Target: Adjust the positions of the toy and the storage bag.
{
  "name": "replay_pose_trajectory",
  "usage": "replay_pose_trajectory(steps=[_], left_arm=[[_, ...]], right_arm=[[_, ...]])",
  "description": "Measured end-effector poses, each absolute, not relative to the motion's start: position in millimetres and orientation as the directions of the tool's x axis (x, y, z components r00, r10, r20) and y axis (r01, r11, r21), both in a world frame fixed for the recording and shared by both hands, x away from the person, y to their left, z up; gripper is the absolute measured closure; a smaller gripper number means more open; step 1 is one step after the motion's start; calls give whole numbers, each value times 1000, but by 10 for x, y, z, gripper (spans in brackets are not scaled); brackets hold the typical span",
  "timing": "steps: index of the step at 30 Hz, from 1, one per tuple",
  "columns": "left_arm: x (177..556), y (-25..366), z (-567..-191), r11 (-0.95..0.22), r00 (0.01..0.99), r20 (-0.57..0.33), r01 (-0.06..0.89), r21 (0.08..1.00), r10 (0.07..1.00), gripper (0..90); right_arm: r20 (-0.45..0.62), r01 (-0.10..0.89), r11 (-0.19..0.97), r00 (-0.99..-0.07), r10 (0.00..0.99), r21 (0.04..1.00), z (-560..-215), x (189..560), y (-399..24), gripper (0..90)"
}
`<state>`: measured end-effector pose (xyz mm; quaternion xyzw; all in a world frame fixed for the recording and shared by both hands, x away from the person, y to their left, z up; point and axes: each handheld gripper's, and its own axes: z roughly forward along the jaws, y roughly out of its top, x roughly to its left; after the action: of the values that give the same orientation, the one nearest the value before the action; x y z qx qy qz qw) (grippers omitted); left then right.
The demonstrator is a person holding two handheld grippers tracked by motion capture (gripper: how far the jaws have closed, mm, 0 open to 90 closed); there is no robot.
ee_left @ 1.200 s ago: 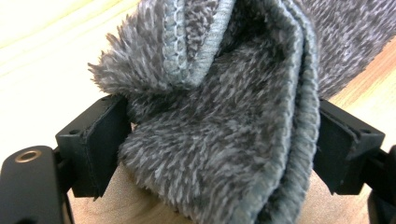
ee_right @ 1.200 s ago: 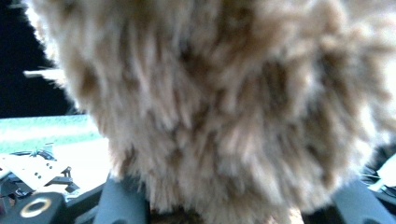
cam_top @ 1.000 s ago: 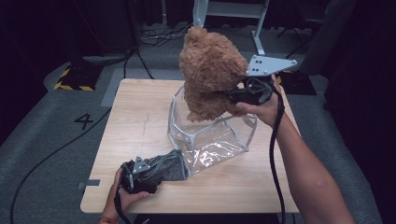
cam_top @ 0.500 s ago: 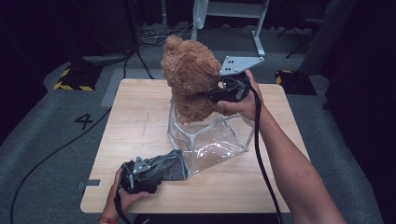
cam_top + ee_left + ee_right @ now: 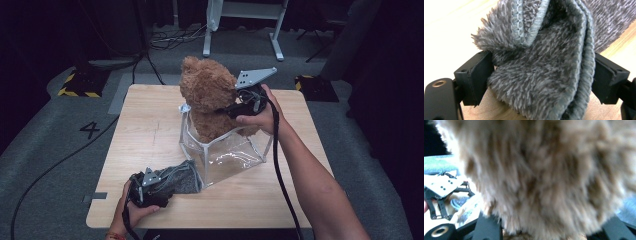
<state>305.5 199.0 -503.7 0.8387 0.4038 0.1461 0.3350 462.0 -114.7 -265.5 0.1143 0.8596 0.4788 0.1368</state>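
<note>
right gripper [image 5: 226, 111] clamped on the fluffy brown teddy bear [image 5: 207, 95] at its side, jaws either side of the fur in the right gripper view, fur bulging between them [image 5: 549, 182]. bear's lower body sits inside the clear plastic zip bag with grey edging [image 5: 225, 152], head and shoulders above the rim. bag stands open-mouthed near the middle of the light wooden counter [image 5: 145, 125], mouth facing up.

left gripper [image 5: 165, 187] at the near-left of the counter, jaws wide but pressed on a bunched grey fuzzy knit cloth [image 5: 177, 177]; left gripper view shows the cloth [image 5: 544, 65] packed between both black jaws, touching each. cloth lies just beside the bag's near-left corner, appears to touch it.

edges: bag rim hugs the bear closely on the left side, some slack on the right by the right hand [image 5: 257, 117]. counter bare to the far left and along the right side. left hand [image 5: 131, 210] sits right at the counter's near edge. right gripper's cable [image 5: 280, 170] trails down over the forearm.
</note>
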Motion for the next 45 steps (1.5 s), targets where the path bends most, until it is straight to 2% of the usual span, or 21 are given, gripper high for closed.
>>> replay_pose_trajectory(steps=[8, 19, 30, 40, 43, 45], left_arm=[[3053, 1990, -5039, -443, 628, -33, 583, 681, 777, 145], [3053, 1990, -5039, -445, 631, -32, 581, 681, 776, 145], [3052, 1990, -5038, -450, 634, -27, 578, 680, 773, 146], [3054, 1994, -5038, -453, 638, -27, 575, 681, 769, 146], [3052, 1992, -5038, -452, 638, -30, 576, 681, 769, 146], [3053, 1994, -5038, -453, 639, -28, 575, 681, 769, 146]], right_arm=[[-74, 123, 543, -942, 326, 831, -2734, 4660, -1154, 486], [-64, 155, 615, -946, 318, 773, -2855, 4686, -1082, 447], [-81, 166, 721, -952, 295, 673, -2893, 4678, -959, 378], [-91, 179, 792, -955, 284, 584, -2917, 4692, -867, 365], [-87, 184, 837, -960, 264, 516, -2927, 4697, -825, 353], [-97, 183, 844, -959, 266, 504, -2925, 4694, -812, 344]])
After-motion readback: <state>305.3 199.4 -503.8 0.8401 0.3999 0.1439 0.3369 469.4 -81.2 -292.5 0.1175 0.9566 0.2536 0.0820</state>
